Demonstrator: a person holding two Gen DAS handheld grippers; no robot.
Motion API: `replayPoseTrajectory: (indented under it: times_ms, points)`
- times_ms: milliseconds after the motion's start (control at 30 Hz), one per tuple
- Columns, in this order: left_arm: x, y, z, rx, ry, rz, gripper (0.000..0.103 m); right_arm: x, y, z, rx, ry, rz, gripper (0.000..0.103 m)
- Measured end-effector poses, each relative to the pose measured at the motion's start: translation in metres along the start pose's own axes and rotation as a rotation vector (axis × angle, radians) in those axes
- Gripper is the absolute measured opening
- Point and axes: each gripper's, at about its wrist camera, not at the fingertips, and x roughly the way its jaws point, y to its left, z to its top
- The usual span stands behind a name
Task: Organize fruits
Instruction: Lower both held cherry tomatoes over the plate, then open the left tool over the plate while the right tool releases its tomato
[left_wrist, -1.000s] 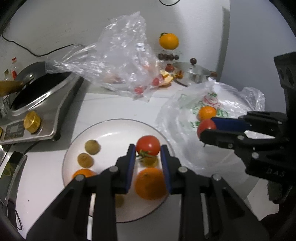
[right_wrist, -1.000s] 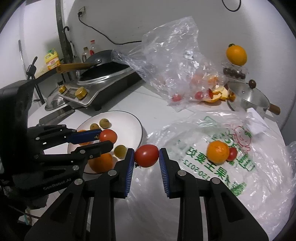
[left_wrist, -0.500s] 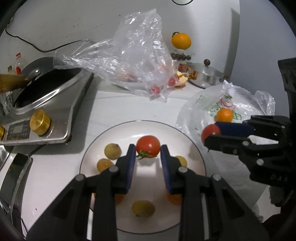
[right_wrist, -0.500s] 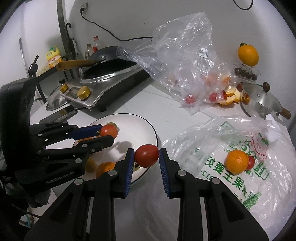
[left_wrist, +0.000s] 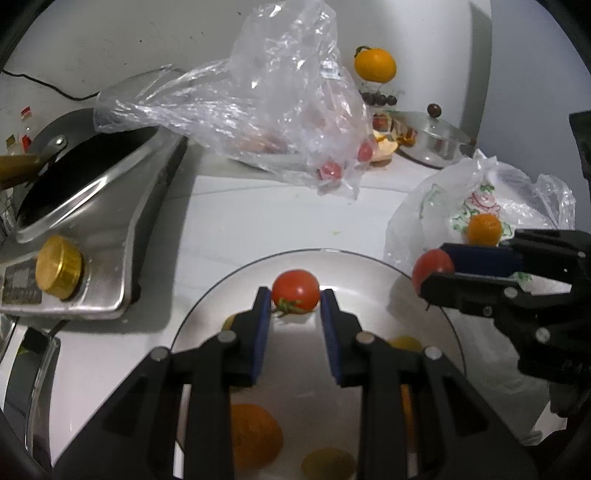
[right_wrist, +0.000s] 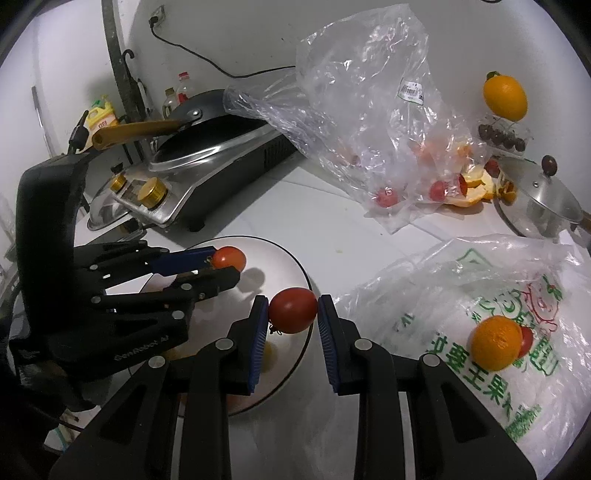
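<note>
Desk (left_wrist: 258, 221) first: your white surface carries the induction cooker (left_wrist: 110, 206), a clear plastic bag (left_wrist: 280, 110) and a printed white bag (right_wrist: 480, 332) on which one orange (right_wrist: 495, 343) and a small red fruit against it are left. Between cooker and printed bag sits the white plate (left_wrist: 369, 266), already holding an orange (left_wrist: 255, 435) and several small yellow-green fruits.

Two things could go wrong, as I judge it. A round tomato let go above the plate could roll on the smooth glaze and off its rim, so lower it close to the other fruit first. And your two tools stand near each other over the same plate; crowding in together could knock a fruit loose.

Your left tool (left_wrist: 295, 295) is clenched on a stemmed tomato (left_wrist: 295, 290), blue pads pressing both sides, hanging over the far half of the plate. Your right tool (right_wrist: 293, 312) is likewise gripping a second tomato (right_wrist: 293, 310), narrow-set, over the plate's edge nearest the printed bag.
</note>
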Motion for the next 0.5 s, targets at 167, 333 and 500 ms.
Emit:
replayPoseTrajectory:
  times_ms: [167, 333, 500]
  points:
    - [0.012, 0.001, 0.002, 0.011, 0.026, 0.005, 0.028, 0.009, -0.001, 0.001, 0.005, 0.006, 0.013, 0.029]
    - [0.019, 0.003, -0.001, 0.009, 0.060, 0.013, 0.029, 0.016, -0.002, 0.003, 0.004, 0.014, 0.023, 0.029]
    - [0.017, 0.005, -0.002, 0.001, 0.061, 0.003, 0.032, 0.024, 0.002, 0.003, -0.005, 0.026, 0.035, 0.029]
